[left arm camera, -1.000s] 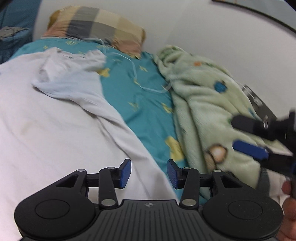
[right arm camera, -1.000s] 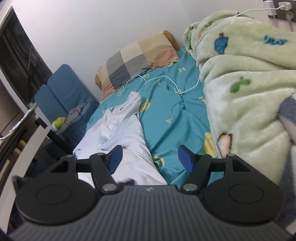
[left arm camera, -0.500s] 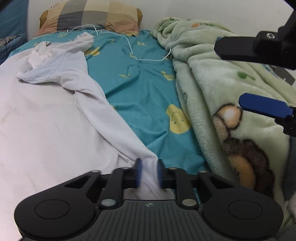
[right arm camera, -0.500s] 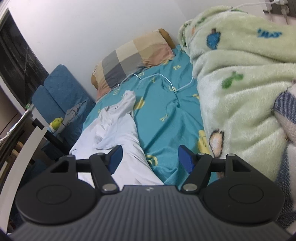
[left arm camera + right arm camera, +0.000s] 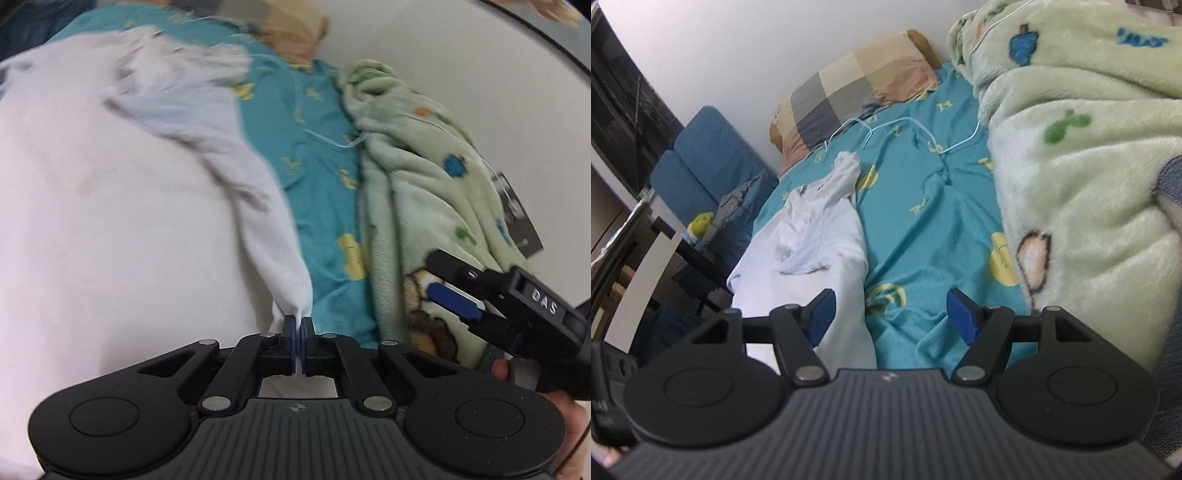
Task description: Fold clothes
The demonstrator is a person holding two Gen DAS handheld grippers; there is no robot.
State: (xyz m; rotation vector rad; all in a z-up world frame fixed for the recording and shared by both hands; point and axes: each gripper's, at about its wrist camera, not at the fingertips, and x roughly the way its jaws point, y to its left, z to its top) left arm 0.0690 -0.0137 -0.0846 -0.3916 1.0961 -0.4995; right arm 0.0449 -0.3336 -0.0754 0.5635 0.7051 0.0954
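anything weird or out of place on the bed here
A thin white cable trails loose across the teal sheet, from the pillow under the green blanket. The white garment lies bunched, as expected before folding.

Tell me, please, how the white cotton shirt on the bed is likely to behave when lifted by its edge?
The white cotton shirt probably hangs limp: it already tents where the left gripper pinches it. Its wrinkled folds suggest it is light and may drag across the teal bedsheet.
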